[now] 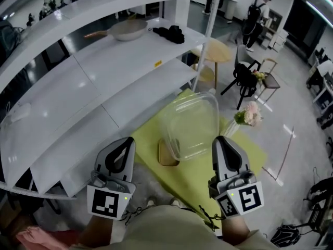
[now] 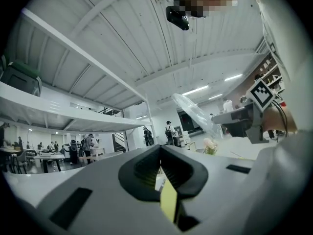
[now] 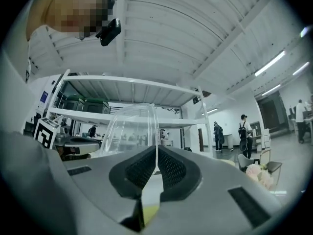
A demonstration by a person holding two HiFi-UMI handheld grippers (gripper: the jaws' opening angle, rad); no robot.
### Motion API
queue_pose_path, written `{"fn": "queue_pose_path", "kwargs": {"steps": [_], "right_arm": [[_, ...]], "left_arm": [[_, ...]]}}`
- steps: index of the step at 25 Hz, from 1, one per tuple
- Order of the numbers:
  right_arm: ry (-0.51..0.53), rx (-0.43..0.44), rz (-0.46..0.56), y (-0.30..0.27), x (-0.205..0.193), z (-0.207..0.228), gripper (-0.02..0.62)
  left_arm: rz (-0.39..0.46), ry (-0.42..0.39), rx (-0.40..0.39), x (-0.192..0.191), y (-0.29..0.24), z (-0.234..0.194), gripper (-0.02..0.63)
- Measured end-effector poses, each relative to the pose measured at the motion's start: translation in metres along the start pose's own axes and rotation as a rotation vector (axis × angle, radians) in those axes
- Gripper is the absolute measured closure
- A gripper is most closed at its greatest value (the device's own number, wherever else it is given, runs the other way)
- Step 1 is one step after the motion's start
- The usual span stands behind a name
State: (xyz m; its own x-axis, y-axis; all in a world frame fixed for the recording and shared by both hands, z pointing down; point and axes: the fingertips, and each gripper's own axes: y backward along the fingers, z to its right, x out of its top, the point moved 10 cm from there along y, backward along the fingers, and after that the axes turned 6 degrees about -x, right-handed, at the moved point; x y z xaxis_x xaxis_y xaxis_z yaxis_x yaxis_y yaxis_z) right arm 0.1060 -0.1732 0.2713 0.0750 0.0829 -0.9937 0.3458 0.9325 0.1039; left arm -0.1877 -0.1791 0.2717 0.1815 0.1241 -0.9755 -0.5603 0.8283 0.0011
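2 grippers: left gripper (image 1: 125,142) & right gripper (image 1: 222,141). 1 clear tub (image 1: 190,124). 1 rack (image 1: 104,87) w/ 1 frying pan (image 1: 127,30) & 1 black bundle (image 1: 170,33) nr its far right corner. 1 green table (image 1: 177,178) – 1 wooden board (image 1: 166,155) by its left edge. 1 bunch of flowers (image 1: 250,113), 1 round table (image 1: 216,50). 2 chairs – black chair (image 1: 244,77), wooden chair (image 1: 269,74). 1 person (image 1: 257,14) w/ backpack.

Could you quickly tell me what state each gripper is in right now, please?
Left gripper: shut, nothing between its jaws.
Right gripper: shut on the rim of the clear plastic container.
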Motion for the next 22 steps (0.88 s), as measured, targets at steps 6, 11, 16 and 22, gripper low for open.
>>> {"fn": "queue_pose_path", "kwargs": {"steps": [6,11,16,22], "right_arm": [[-0.051,0.032,-0.093,0.003,-0.020,-0.001,0.575],[-0.057,0.036,-0.107,0.005,-0.020,0.000,0.575],[-0.030,0.030,-0.094,0.005,-0.014,0.001,0.575],[-0.036,0.038,-0.115,0.008,-0.020,-0.001,0.575]], "left_arm": [[-0.056,0.037,-0.016,-0.022,0.000,0.009,0.601],[-0.083,0.051,0.010,-0.028,0.003,0.009,0.601],[-0.065,0.040,0.011,-0.024,0.004,0.007,0.601],[-0.065,0.054,0.006,-0.025,0.007,0.011,0.601]]}}
